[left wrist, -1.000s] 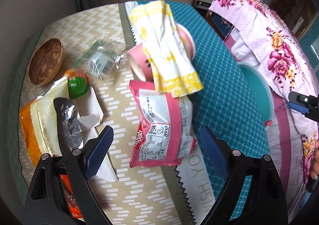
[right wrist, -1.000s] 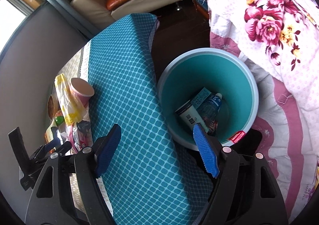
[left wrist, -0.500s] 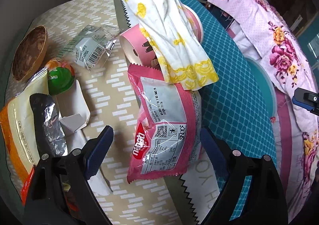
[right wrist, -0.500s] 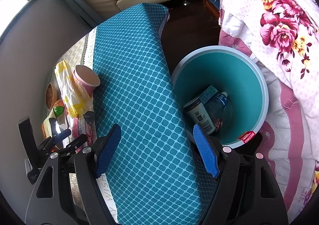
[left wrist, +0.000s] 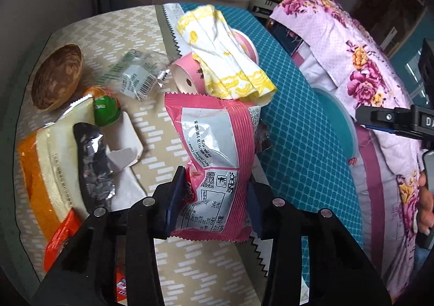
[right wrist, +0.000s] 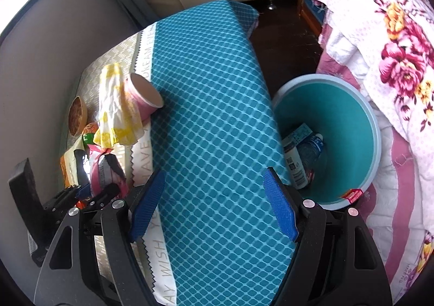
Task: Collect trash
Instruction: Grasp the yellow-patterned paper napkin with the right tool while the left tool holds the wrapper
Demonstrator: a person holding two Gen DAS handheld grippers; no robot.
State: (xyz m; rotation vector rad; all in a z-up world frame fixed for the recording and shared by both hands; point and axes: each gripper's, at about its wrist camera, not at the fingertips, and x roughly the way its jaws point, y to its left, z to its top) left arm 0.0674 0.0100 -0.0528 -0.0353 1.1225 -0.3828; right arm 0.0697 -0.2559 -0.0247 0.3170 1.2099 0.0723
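In the teal bin [right wrist: 375, 127] right of the table, a bottle [right wrist: 312, 147] and a can are already lying, while much litter is still waiting on the table [left wrist: 206, 273]. Your left gripper [left wrist: 214, 198] has just been closing and is now clamping the near end of the pink snack bag [left wrist: 214, 148]. Your right gripper [right wrist: 214, 205] is hanging apart, empty, over the teal cloth.

Left wrist view: steeply down and close over the littered worktop [left wrist: 190, 273], past its own fingers [left wrist: 173, 197]. Right wrist view: down from farther right, over teal cloth [right wrist: 211, 116] toward the bin [right wrist: 374, 127]. Shared by both: pink cup [left wrist: 187, 78] [right wrist: 143, 91], yellow wrapper [left wrist: 227, 61] [right wrist: 114, 105], wooden bowl [left wrist: 57, 76] [right wrist: 77, 116].
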